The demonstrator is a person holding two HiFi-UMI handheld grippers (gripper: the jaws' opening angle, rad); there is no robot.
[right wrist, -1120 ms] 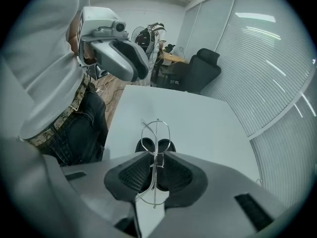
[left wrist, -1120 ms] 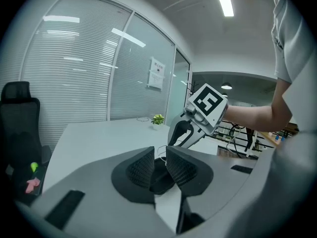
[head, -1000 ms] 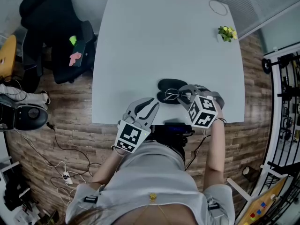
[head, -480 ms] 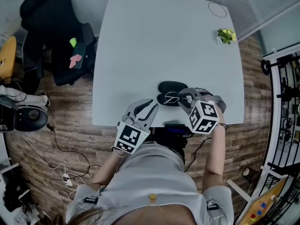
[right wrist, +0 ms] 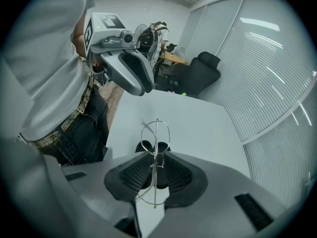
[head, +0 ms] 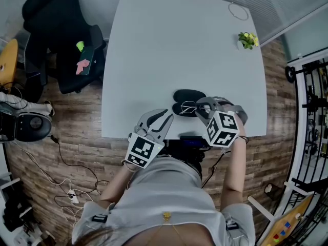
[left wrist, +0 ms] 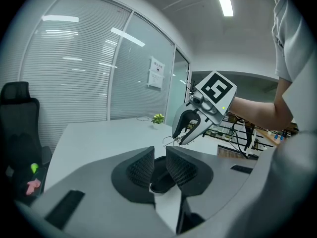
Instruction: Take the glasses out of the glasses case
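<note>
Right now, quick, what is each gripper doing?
Left gripper: open, holding nothing; the glasses case only shows beyond the gap.
Right gripper: closed on the glasses.

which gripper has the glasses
The right gripper: the glasses are pinched between its jaws. The left gripper has only the case by its jaws.

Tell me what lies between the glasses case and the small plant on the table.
Nothing: in the head view, only bare table separates the glasses case from the small plant.
</note>
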